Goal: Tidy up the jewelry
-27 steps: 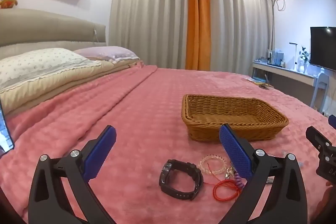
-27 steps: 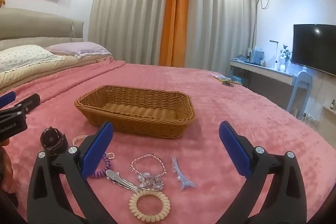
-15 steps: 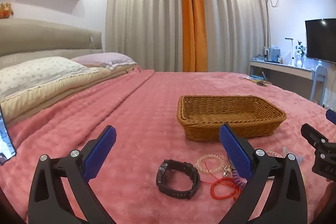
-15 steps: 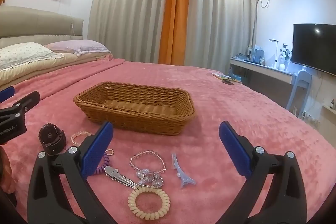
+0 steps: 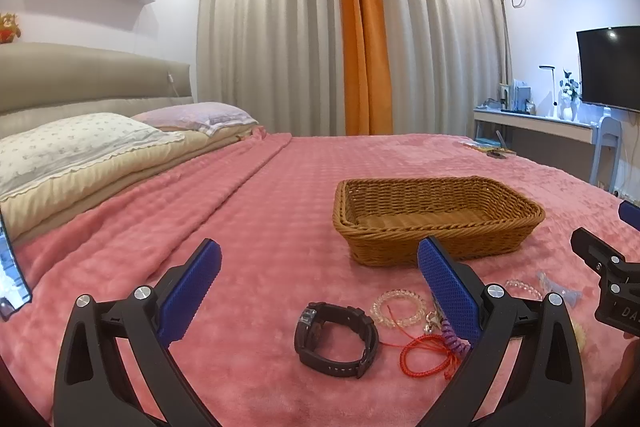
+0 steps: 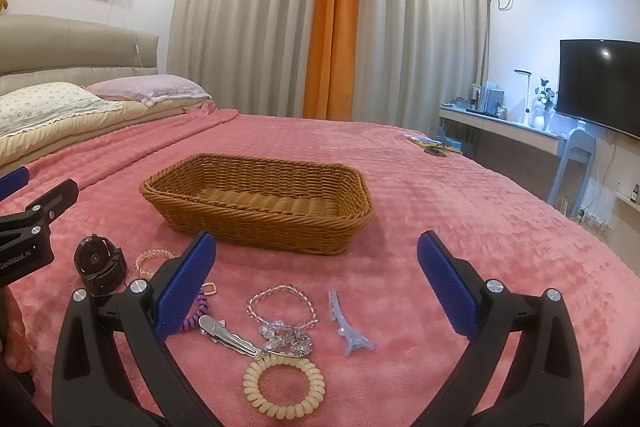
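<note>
I held my left claw (image 5: 318, 273) and right claw (image 6: 316, 267) spread fully wide and gripping nothing, both above the near edge of the bed (image 6: 460, 187). Just beyond them the jewelry lay loose on the pink blanket: a cream coil hair tie (image 6: 283, 383), a black watch (image 5: 336, 339), a red cord (image 5: 428, 355) and bead bracelets. Farther toward the bed's middle sat the wicker basket (image 6: 256, 223), nothing visible inside it.

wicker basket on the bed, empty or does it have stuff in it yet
Empty. Both wrist views show the wicker basket's bare woven floor; the watch and cream coil hair tie lie on the blanket in front of it.
</note>
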Demonstrator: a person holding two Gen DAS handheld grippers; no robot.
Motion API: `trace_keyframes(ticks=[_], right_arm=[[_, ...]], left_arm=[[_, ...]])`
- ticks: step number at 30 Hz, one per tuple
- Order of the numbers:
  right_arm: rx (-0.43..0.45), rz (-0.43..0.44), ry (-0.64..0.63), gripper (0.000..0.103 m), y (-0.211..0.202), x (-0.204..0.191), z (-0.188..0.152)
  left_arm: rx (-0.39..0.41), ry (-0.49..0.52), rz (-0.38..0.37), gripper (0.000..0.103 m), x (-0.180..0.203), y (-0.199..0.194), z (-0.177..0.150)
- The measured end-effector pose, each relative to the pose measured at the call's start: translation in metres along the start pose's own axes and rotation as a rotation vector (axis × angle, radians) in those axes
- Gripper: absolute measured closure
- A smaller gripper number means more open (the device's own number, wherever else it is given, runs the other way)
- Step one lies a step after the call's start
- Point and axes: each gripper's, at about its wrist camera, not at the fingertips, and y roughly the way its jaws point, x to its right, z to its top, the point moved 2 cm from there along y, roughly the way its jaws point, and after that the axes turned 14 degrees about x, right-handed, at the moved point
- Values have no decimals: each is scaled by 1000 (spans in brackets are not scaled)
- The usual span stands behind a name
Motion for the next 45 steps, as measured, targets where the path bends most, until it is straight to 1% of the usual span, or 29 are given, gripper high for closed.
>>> trace_keyframes(ticks=[45], right_arm=[[-3,3,-13,7,1,-4,-1]], left_arm=[[-3,4,-8,7,2,-1,-1]])
